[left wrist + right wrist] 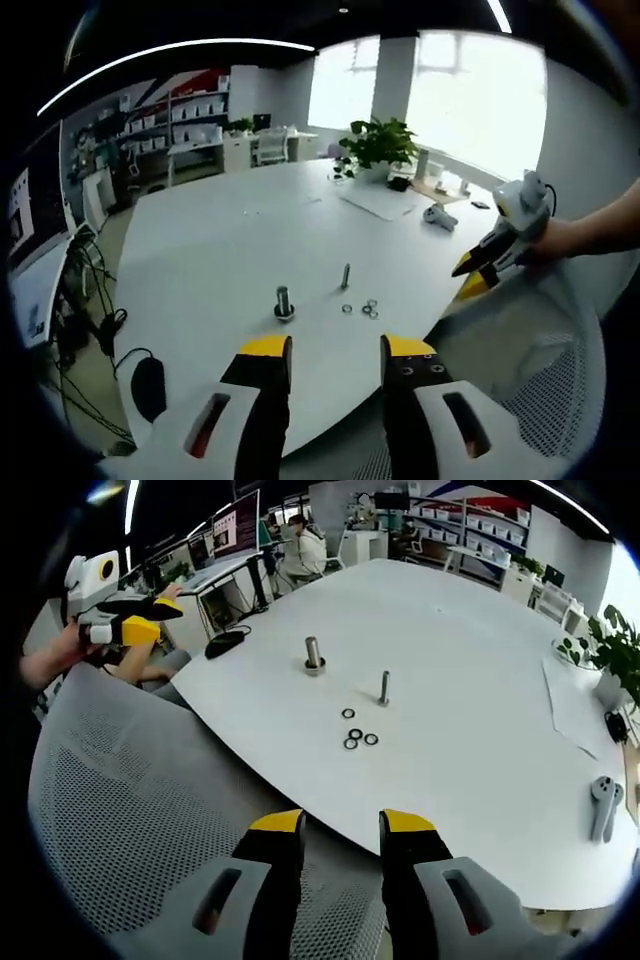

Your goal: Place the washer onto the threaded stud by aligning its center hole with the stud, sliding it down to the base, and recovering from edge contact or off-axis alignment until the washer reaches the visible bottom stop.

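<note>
The right gripper [342, 830] fingers stand apart, empty; likewise the left gripper [336, 355]. Washers [357, 734] lie on the tabletop [470, 680] beside the threaded stud [384, 687]. Pinch one washer's rim, keeping it level.

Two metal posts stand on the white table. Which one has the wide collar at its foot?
The thicker grey metal post with a collar, standing farther from the small metal washers; the thin threaded stud beside them rises bare.

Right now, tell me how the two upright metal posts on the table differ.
The thick post is stout, with a wide collar at its foot; the thin post is slim and bare at the base. The thin post stands close to the loose washers; the thick post stands farther from them. Both are upright, silver, and carry no washer.
</note>
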